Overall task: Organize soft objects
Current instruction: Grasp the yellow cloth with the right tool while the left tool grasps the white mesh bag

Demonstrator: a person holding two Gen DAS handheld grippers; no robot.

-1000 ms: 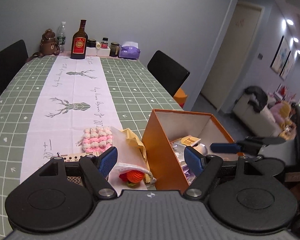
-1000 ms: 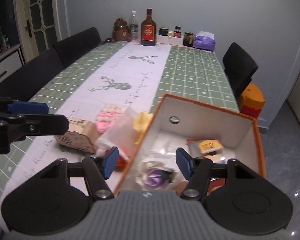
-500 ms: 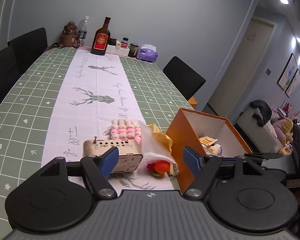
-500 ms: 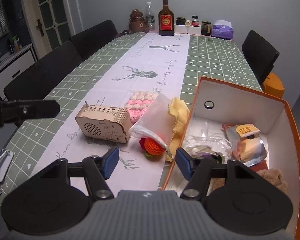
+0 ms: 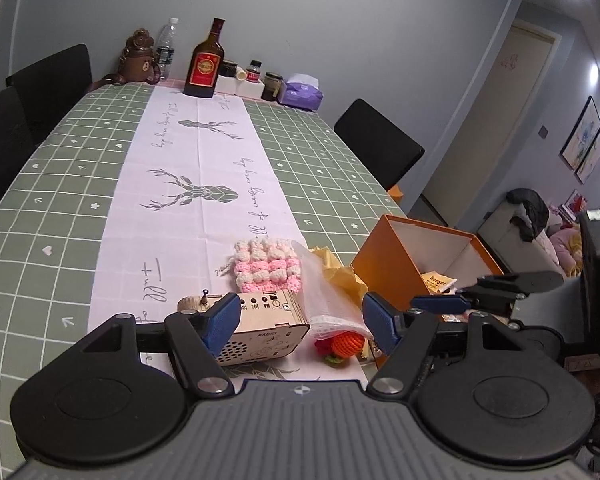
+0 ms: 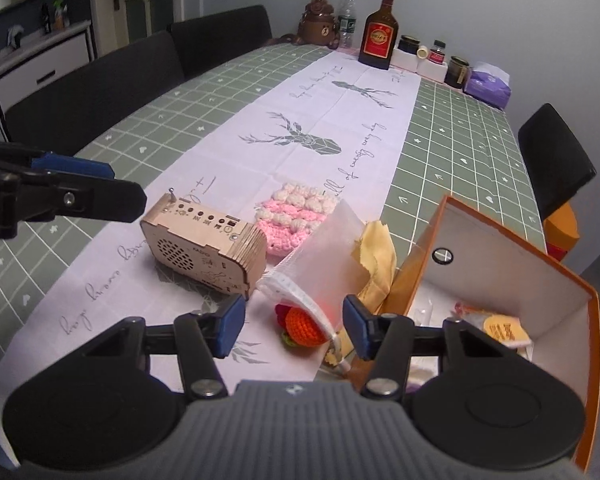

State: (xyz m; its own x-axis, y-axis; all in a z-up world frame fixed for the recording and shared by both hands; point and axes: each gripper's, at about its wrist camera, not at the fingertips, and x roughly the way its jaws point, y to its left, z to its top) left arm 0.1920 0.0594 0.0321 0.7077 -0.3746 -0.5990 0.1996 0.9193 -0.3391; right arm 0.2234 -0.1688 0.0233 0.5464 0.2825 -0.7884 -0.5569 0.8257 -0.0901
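Orange knit toy (image 6: 305,325) under mesh bag (image 6: 324,258) on surface (image 6: 100,152), just ahead of right hand-held gripper (image 6: 294,326), between its wide-open, empty jaws. Pink knit piece (image 6: 296,216) farther ahead; radio (image 6: 204,244) ahead-left; orange box (image 6: 500,276) to right. Left hand-held gripper (image 5: 300,322) wide open, empty, radio (image 5: 256,330) just ahead.

Near edge of tabletop (image 6: 460,128), on the runner (image 6: 300,160): wooden radio (image 6: 204,248) at left; crocheted pouch (image 6: 296,216) just behind it; mesh bag (image 6: 324,268) to its right, lying over a crocheted fruit (image 6: 304,326) and a cloth (image 6: 376,256). Open box (image 6: 512,256) right of the cloth, touching it, packets inside. Far end: bottle (image 6: 378,32), jars, tissue pack (image 6: 488,84) in a row
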